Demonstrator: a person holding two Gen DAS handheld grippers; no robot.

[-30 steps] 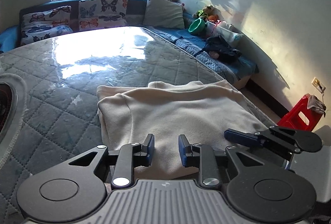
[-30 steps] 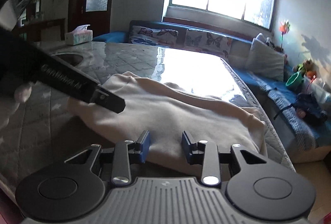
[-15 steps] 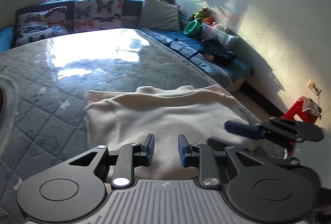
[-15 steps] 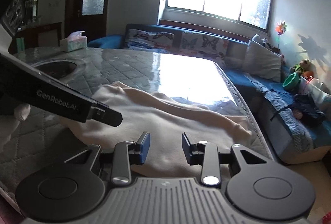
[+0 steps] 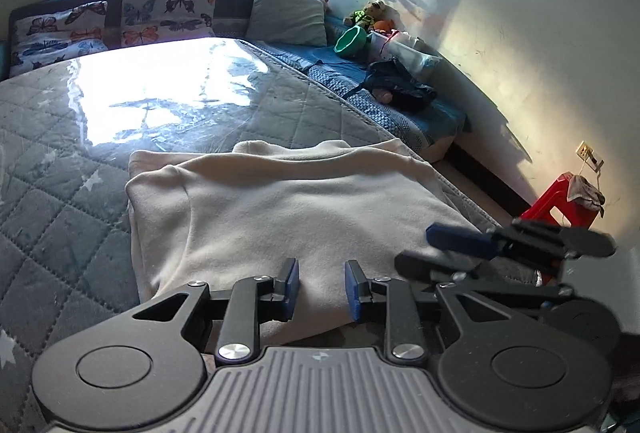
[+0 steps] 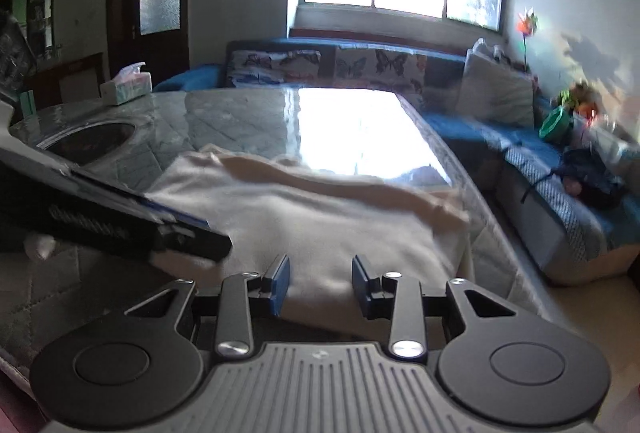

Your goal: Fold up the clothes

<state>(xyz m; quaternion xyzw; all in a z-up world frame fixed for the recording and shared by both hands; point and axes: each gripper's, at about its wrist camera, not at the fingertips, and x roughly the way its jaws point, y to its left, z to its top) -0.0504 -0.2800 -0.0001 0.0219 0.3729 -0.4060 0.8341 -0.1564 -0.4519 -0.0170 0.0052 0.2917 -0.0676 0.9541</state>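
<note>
Now the left tool (image 5: pixel 319 287) and the right tool (image 6: pixel 320 283) are hovering, both spread and pinching nothing, over the cream garment (image 5: pixel 288 209) lying at the tabletop's (image 5: pixel 52 185) near right corner. Soft, light and floppy, it is probably best pinched along its near hem.

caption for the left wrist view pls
Left gripper open over a folded cream garment on the quilted table.

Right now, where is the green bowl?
In the left wrist view, the green bowl sits upper right on the blue sofa, between the grey pillow and the stuffed toys.
</note>
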